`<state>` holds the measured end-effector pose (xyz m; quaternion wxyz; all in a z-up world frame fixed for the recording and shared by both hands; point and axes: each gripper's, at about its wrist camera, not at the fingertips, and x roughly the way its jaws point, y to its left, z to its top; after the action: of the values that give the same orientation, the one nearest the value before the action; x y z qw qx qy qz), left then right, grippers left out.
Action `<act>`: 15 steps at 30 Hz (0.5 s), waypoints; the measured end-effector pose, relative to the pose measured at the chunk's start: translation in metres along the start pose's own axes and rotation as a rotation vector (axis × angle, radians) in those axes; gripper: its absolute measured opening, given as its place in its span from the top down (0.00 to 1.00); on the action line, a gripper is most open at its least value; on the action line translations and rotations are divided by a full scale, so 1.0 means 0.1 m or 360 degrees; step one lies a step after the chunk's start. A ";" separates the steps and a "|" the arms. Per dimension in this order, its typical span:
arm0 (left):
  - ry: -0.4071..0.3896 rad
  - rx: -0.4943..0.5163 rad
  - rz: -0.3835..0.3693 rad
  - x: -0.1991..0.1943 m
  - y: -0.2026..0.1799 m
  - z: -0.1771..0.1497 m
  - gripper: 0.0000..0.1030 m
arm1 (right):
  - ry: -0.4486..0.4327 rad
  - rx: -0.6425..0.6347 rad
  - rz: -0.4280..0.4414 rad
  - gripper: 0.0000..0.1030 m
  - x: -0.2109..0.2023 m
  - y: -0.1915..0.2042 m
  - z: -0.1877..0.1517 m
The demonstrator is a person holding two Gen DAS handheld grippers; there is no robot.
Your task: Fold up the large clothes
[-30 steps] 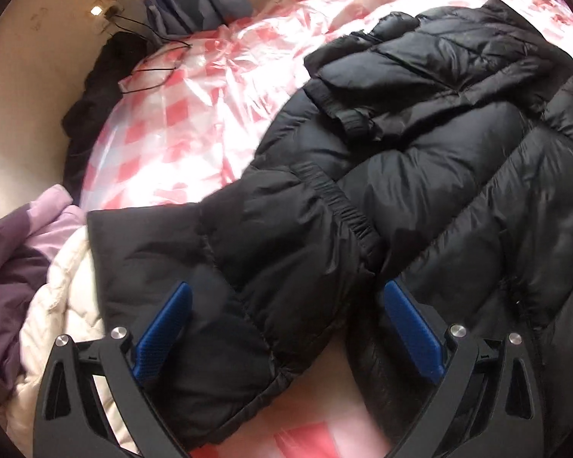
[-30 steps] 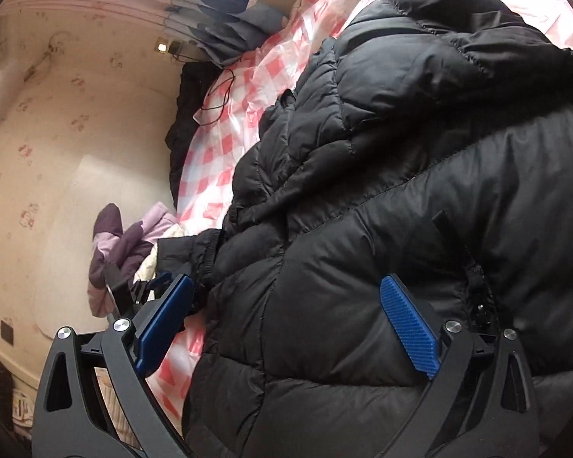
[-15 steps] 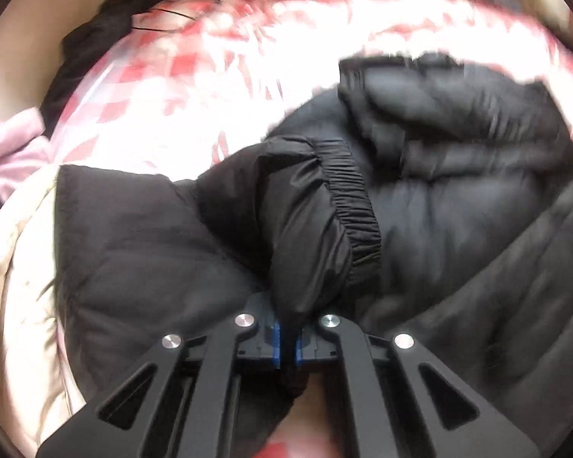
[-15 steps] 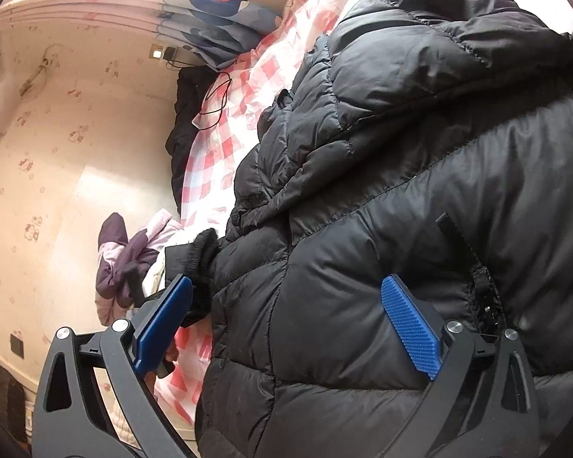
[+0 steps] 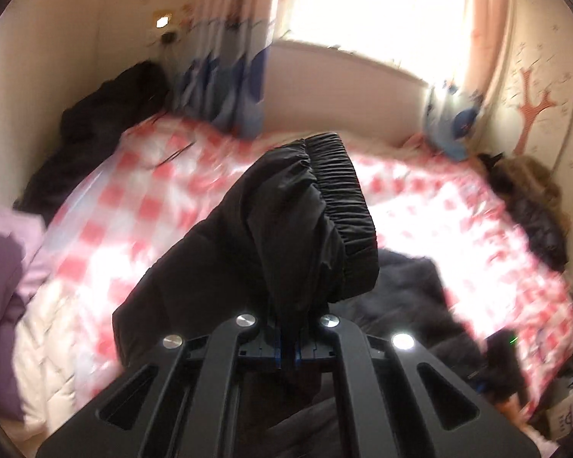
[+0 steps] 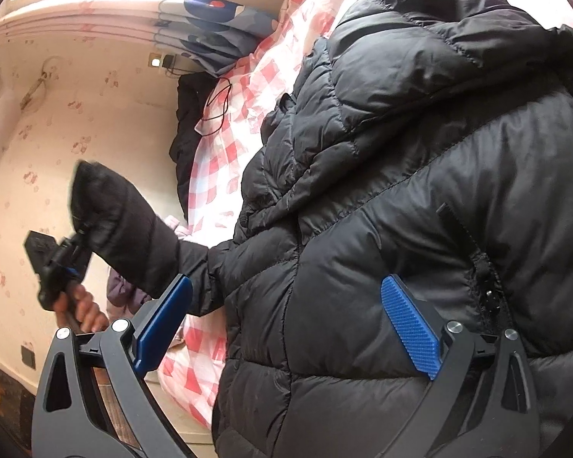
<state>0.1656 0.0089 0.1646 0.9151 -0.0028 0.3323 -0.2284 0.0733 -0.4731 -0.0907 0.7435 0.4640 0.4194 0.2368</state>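
Off the bed's left edge, left gripper (image 5: 286,357) pinches the black jacket's sleeve (image 6: 133,236) aloft, sleeve running back toward jacket body (image 6: 420,191) beneath the spread, empty right gripper (image 6: 286,328).

Daylight from the window (image 5: 366,7) blows out to white glare, the checked bedspread (image 5: 133,198) below it smears with motion blur, and fisheye edges darken.

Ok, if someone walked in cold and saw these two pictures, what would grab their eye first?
Probably the black puffer jacket, which fills most of the right wrist view over the red-checked bed cover. Next, its sleeve, pinched near the elastic cuff in the shut left gripper and raised above the bed. The right gripper hangs open over the jacket's body.
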 end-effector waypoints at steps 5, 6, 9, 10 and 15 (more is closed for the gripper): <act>-0.0085 0.0034 -0.0210 0.16 -0.60 0.26 0.95 | -0.0062 0.0030 0.0033 0.07 -0.12 0.00 0.05; -0.0093 0.0046 -0.0250 0.24 -0.72 0.30 0.95 | -0.0083 0.0043 0.0042 0.07 -0.16 -0.01 0.07; -0.0093 0.0094 -0.0358 0.48 -1.11 0.34 0.95 | -0.0148 0.0082 0.0057 0.07 -0.27 -0.05 0.12; -0.0087 0.0103 -0.0390 0.57 -1.22 0.33 0.95 | -0.0178 0.0104 0.0070 0.07 -0.33 -0.07 0.14; 0.0039 0.0152 -0.0547 1.20 -1.79 0.20 0.95 | -0.0296 0.0204 0.0124 0.07 -0.57 -0.18 0.24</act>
<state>0.1848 -0.2046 0.1351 0.8575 -0.0132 0.3268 -0.3971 0.0620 -0.5358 -0.0788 0.7382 0.5466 0.3445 0.1940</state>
